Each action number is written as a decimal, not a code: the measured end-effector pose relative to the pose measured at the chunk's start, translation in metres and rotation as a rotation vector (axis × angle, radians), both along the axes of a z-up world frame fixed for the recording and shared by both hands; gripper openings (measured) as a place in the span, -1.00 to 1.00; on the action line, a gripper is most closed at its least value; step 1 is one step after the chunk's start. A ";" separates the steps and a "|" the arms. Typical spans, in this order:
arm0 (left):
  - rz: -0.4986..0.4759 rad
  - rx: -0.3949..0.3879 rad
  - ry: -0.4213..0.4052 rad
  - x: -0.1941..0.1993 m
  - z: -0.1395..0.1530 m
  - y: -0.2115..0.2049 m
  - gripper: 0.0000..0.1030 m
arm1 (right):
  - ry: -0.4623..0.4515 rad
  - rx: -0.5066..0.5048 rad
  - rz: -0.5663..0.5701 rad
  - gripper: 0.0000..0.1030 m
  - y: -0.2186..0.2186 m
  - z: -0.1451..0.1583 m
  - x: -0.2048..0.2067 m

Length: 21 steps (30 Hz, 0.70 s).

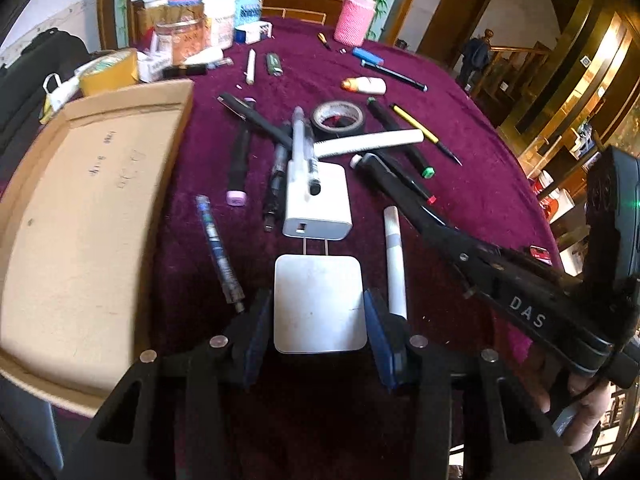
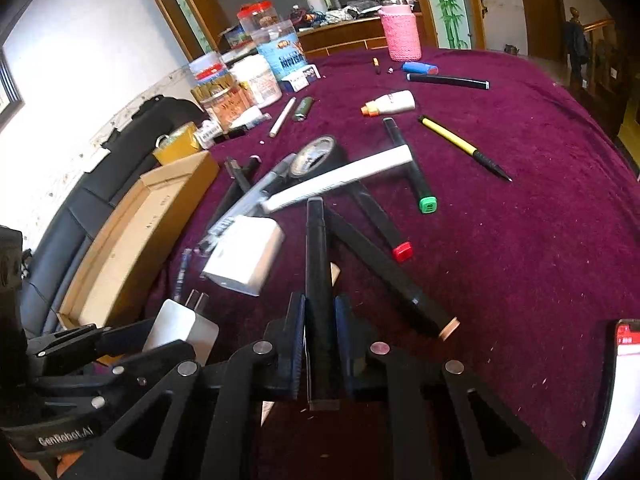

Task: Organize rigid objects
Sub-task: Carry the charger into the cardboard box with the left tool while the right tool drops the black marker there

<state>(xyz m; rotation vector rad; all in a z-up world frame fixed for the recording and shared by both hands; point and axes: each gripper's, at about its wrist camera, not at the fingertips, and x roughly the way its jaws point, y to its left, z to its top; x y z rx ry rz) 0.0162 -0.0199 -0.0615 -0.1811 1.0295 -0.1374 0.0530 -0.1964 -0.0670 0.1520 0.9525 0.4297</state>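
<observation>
Clamped in the left hand-held gripper [image 1: 318,316], 1 white charger [image 1: 320,304] hovers beside the cardboard tray [image 1: 80,216], so swing it left and lower it flat, while the right hand-held gripper [image 2: 320,336] pinches a black marker [image 2: 318,280] above the bench [image 2: 520,260]

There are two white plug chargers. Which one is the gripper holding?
The left gripper holds the near white charger, its prongs pointing away. The other charger lies loose on the purple cloth, with a clear pen across it.
</observation>
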 end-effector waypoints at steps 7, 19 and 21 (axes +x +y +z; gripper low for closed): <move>0.096 0.041 -0.086 -0.026 0.034 0.029 -0.13 | -0.080 0.058 -0.006 -0.69 0.011 0.029 -0.028; 0.277 0.076 -0.131 -0.047 0.049 0.110 -0.13 | -0.106 0.067 0.224 -0.68 0.115 0.060 -0.043; 0.314 0.093 -0.127 -0.044 0.047 0.125 -0.13 | -0.096 0.059 0.249 -0.68 0.130 0.058 -0.040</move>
